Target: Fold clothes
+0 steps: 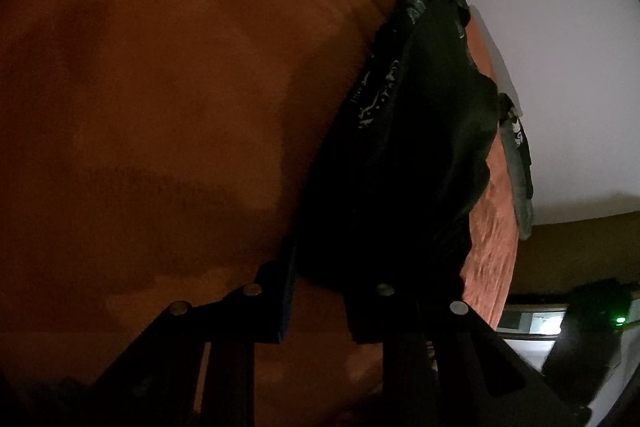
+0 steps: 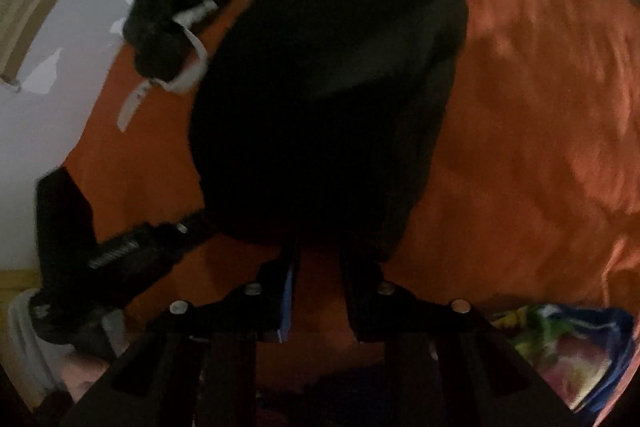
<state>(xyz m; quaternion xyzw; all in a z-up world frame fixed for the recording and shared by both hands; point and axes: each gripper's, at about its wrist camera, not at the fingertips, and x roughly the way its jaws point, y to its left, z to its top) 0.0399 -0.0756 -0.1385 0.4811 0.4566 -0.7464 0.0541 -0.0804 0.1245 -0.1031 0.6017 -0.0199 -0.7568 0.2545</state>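
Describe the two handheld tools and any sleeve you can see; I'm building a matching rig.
Both are matte black. The right tool has two flat, blocky fingers on angled black linkage bars with round silver pivot pins; a blue strip lines one finger's inner face. The left tool looks the same. From the right wrist, the left tool's black body shows a row of pale markings, too blurred to read, beside a light grey sleeve.

Both wrist views look steeply down, close over the orange bedspread (image 1: 160, 107).

One orange bedspread (image 1: 160, 107); one black garment (image 2: 320, 87); one multicoloured cloth (image 2: 568, 347); one claw per view.
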